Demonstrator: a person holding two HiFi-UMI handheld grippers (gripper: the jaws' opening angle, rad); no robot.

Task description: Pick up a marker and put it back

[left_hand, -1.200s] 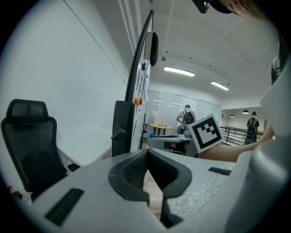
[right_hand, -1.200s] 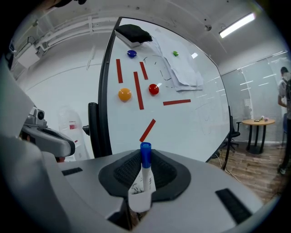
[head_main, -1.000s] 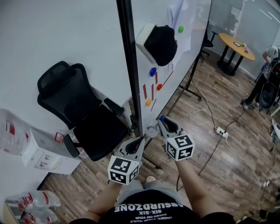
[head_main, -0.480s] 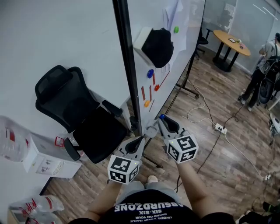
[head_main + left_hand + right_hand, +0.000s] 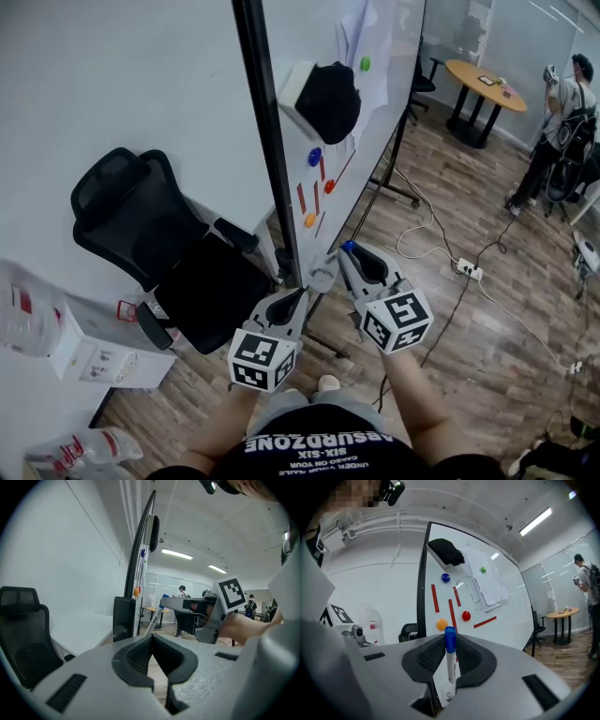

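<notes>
The right gripper (image 5: 354,261), clamped narrowly on the white marker with blue cap (image 5: 450,660), had seemingly risen slightly near the lower edge of the white whiteboard (image 5: 375,112), so putting it back remained; the left gripper (image 5: 151,641) stayed closed and empty.

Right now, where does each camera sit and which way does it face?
Head view: on the person's head, steeply down at the left tool, right tool and shirt.
Left gripper view: on the left tool, along its shut, empty jaws; the right tool shows.
Right gripper view: on the right tool, facing the whiteboard past the marker it clamps.
Shared: all show the whiteboard.
</notes>
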